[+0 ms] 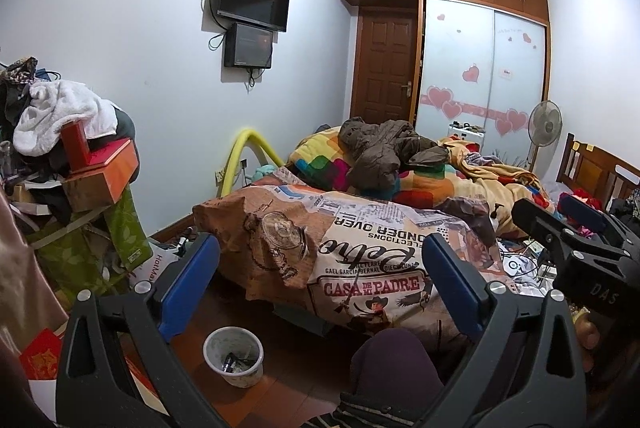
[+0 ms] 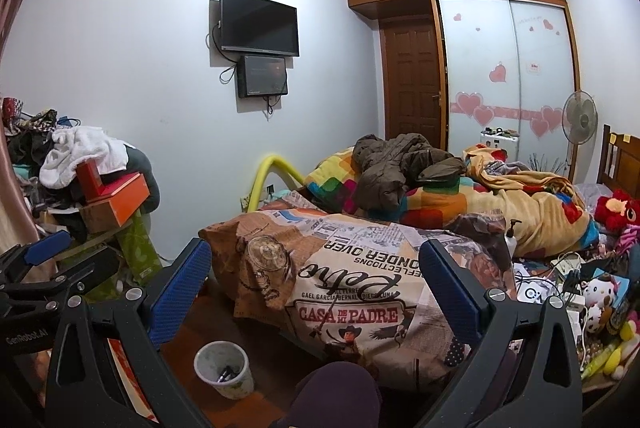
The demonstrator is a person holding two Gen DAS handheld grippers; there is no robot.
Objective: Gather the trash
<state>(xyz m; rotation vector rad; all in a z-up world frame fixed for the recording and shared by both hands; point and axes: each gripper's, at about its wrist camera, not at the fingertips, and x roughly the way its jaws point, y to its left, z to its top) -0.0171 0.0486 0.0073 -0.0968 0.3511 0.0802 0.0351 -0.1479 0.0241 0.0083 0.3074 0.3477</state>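
- Cluttered bedroom (image 1: 100, 8), wooden floor (image 1: 288, 368) showing beside a heaped bed (image 2: 352, 268).
- Left hand-held gripper (image 1: 320, 288) spread wide, nothing between the jaws; right hand-held gripper (image 2: 316, 288) likewise gaping and empty.
- One white bin (image 1: 233, 356) standing upright on the floor, below and slightly left of both, dark scraps already inside.
- Looks nearer the left one.
- No loose trash clearly picked out yet; likeliest source judged to be the jumble of cables and small items (image 2: 560, 280) on the bed, off to the right, closer to the right one.
- Count: two grippers, one bin.
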